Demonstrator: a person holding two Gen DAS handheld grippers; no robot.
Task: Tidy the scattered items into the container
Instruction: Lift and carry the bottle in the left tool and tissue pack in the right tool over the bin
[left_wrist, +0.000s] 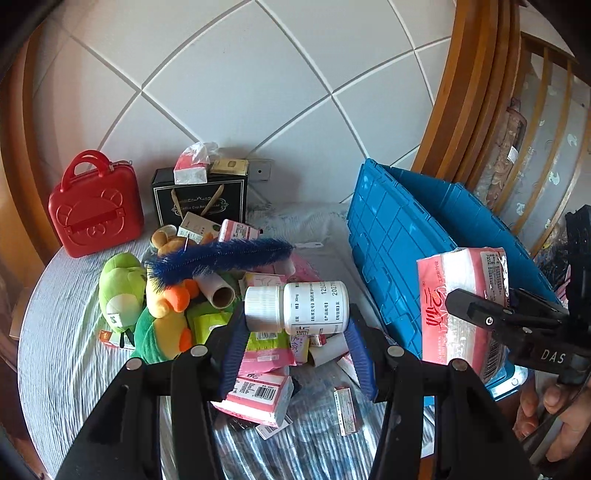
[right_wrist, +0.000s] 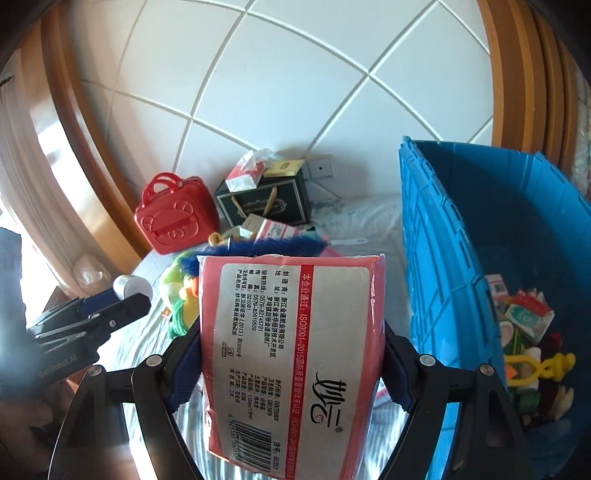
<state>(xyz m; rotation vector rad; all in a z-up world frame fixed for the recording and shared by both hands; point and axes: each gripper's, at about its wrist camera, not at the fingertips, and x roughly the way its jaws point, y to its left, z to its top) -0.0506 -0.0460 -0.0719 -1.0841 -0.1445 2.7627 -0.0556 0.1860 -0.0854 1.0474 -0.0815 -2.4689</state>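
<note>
White tiled wall (left_wrist: 236, 81), curved wooden frame (left_wrist: 476, 92), sunlit striped bedcover (left_wrist: 55, 332)

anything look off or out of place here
The long fuzzy blue brush lies crosswise atop the heap of plush toys and small boxes. The blue plastic crate looks tilted, though that could be fisheye distortion. Nothing looks spilled or broken.

You have a white pill bottle (left_wrist: 297, 307) lying sideways between your left fingers (left_wrist: 236, 343), cap to the left, above the heap (left_wrist: 207, 295) of plush toys, pink packs, cardboard tubes and a blue brush on the bed (left_wrist: 55, 332). Your right fingers (right_wrist: 184, 369) clamp a pink tissue pack (right_wrist: 291, 354), label up, just beside the blue crate (right_wrist: 436, 258). The crate stands at the bed's right side, with small items (right_wrist: 528, 339) in its bottom.
</note>
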